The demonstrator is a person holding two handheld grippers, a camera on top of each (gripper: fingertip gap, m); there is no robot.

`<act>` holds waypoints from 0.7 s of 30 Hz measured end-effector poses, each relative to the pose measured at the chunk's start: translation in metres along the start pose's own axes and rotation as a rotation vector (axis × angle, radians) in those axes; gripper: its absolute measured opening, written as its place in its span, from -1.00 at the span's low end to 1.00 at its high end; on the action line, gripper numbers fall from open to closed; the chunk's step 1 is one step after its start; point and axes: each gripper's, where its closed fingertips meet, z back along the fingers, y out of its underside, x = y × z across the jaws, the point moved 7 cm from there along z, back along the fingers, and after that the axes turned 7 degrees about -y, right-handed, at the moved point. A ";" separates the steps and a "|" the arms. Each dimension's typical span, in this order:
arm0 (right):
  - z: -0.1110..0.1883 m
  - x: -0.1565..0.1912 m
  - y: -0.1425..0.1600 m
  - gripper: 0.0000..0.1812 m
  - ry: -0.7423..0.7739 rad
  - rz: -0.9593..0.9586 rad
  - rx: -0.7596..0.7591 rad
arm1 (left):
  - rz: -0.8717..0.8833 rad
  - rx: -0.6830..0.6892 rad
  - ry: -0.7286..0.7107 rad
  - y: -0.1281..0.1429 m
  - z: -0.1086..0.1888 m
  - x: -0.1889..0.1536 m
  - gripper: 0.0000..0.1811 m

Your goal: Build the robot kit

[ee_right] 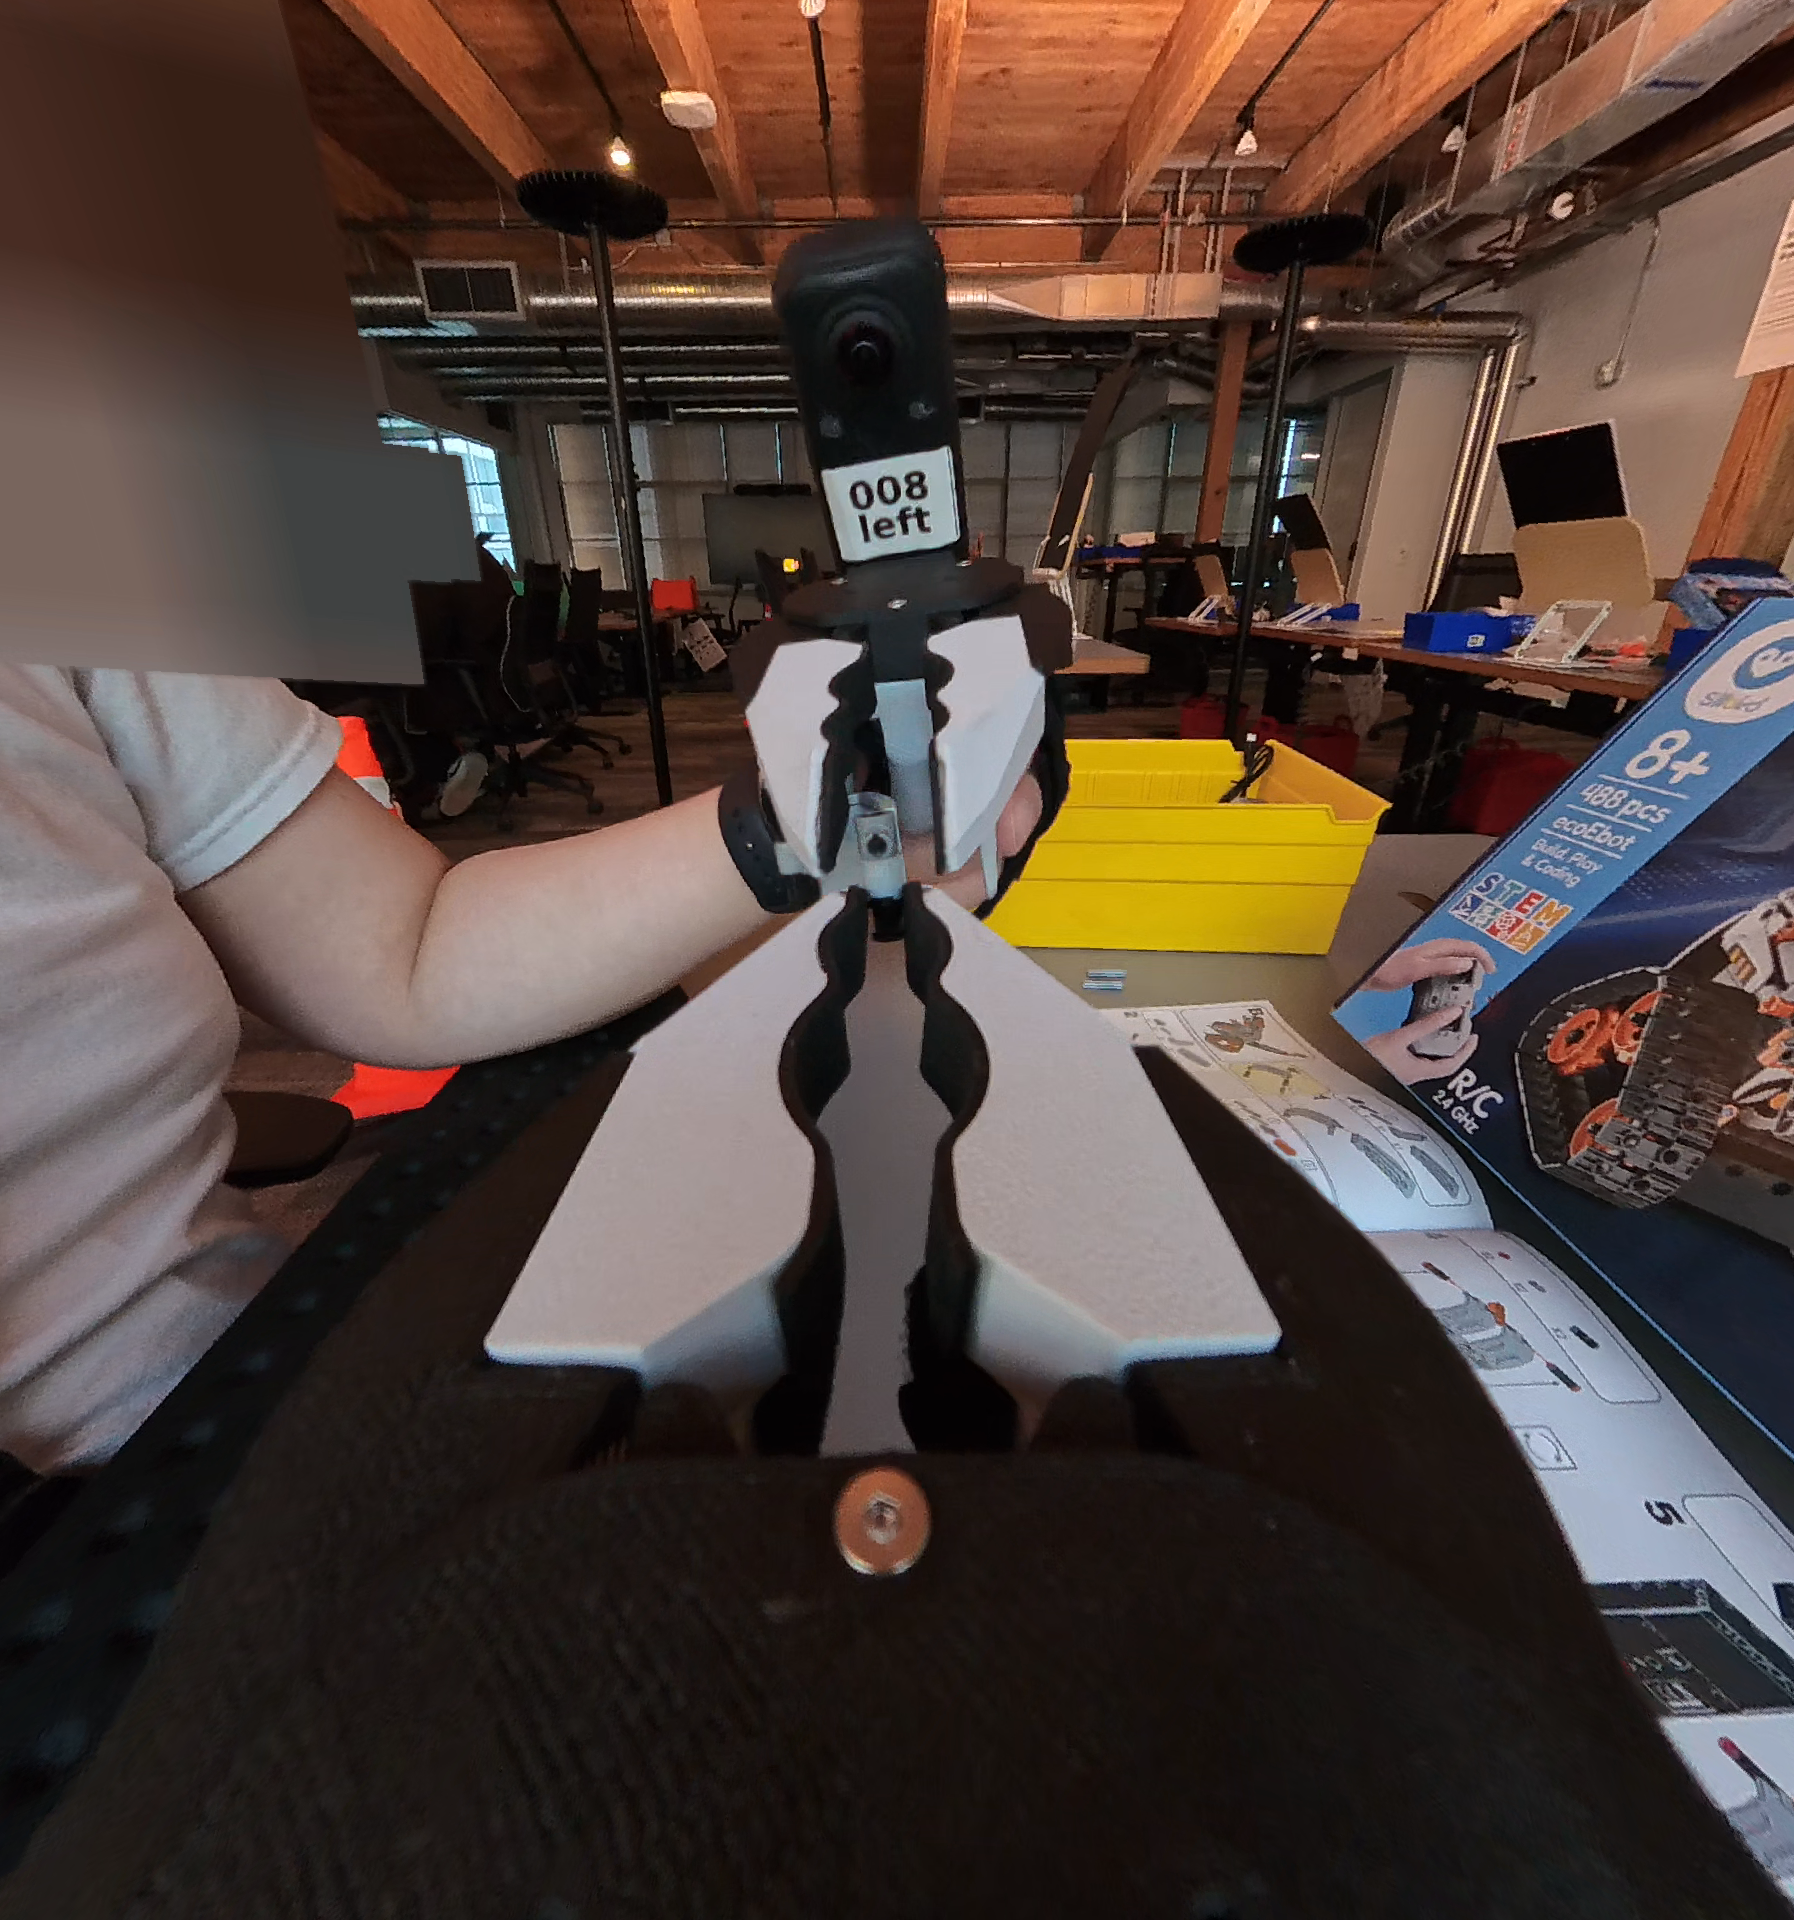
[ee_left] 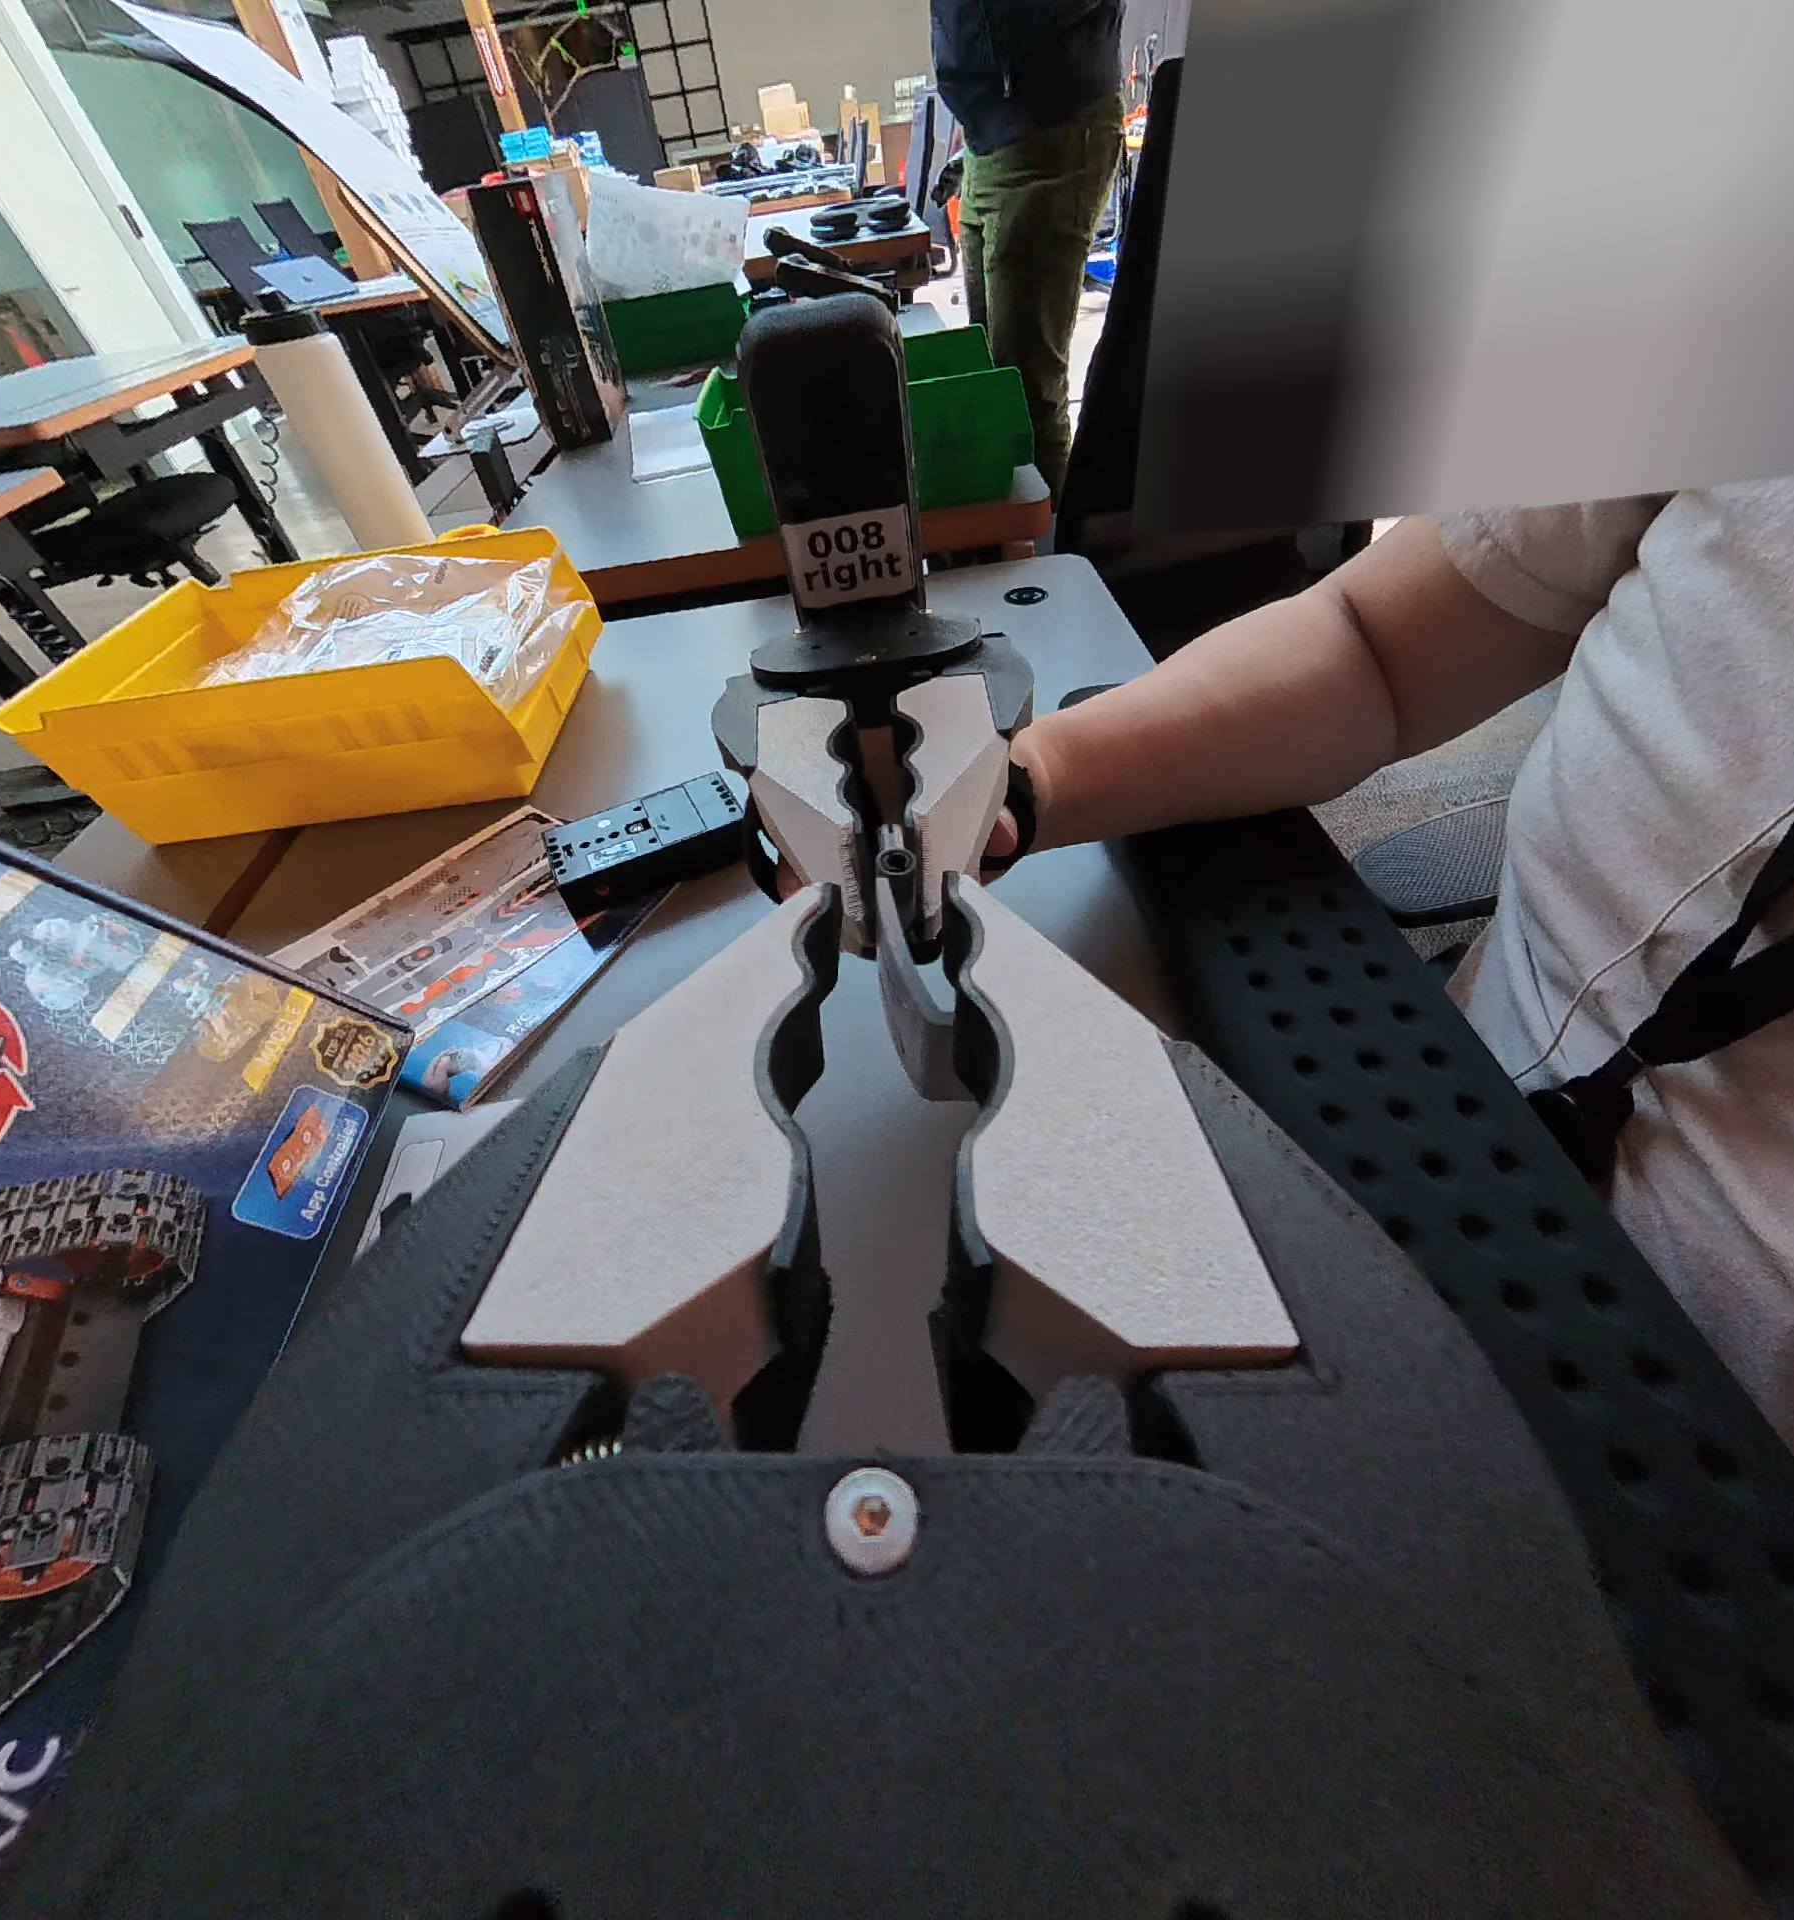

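A person in a pale T-shirt [ee_left: 1651, 831] is sitting at the grey worktop [ee_left: 664, 707], holding the two grippers up above it so that they are facing each other tip to tip. Along the worktop's far edge a yellow bin [ee_left: 301, 707] is sitting with a clear plastic bag [ee_left: 405, 623] in it, and at the near left corner a blue toy-kit box [ee_left: 124, 1195] showing a tracked vehicle is standing tilted, just beside an open instruction booklet [ee_left: 477, 956] lying flat. A small black battery box [ee_left: 649, 836] is resting on the booklet's far edge. The left gripper [ee_left: 888, 925] is clenching a curved light-grey building piece [ee_left: 914, 1018] that is running along between its fingers [ee_left: 664, 1143], the piece's far end poking out past the tips. The right gripper [ee_right: 880, 920] is nearly closed, pinching a small black peg [ee_right: 885, 916] between its tips, and this peg is touching the end of the grey piece [ee_right: 877, 842] held opposite. In the left wrist view the right gripper [ee_left: 898, 873] is pointing straight back at the camera.
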 end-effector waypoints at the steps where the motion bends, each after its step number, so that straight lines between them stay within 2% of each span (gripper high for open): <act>1: 0.001 -0.001 -0.001 -0.94 0.010 0.006 -0.003 | -0.006 -0.008 0.002 0.000 -0.001 -0.001 -0.84; 4: 0.002 -0.001 -0.003 -0.94 0.022 0.014 -0.014 | -0.025 -0.069 -0.022 -0.003 -0.001 0.001 -0.94; 7: 0.002 -0.001 -0.004 -0.94 0.033 0.026 -0.020 | -0.024 -0.095 -0.019 -0.003 -0.001 0.002 -0.94; 21: 0.004 -0.004 0.000 -0.94 0.073 0.060 0.024 | -0.065 -0.046 -0.064 0.000 -0.004 0.003 -0.94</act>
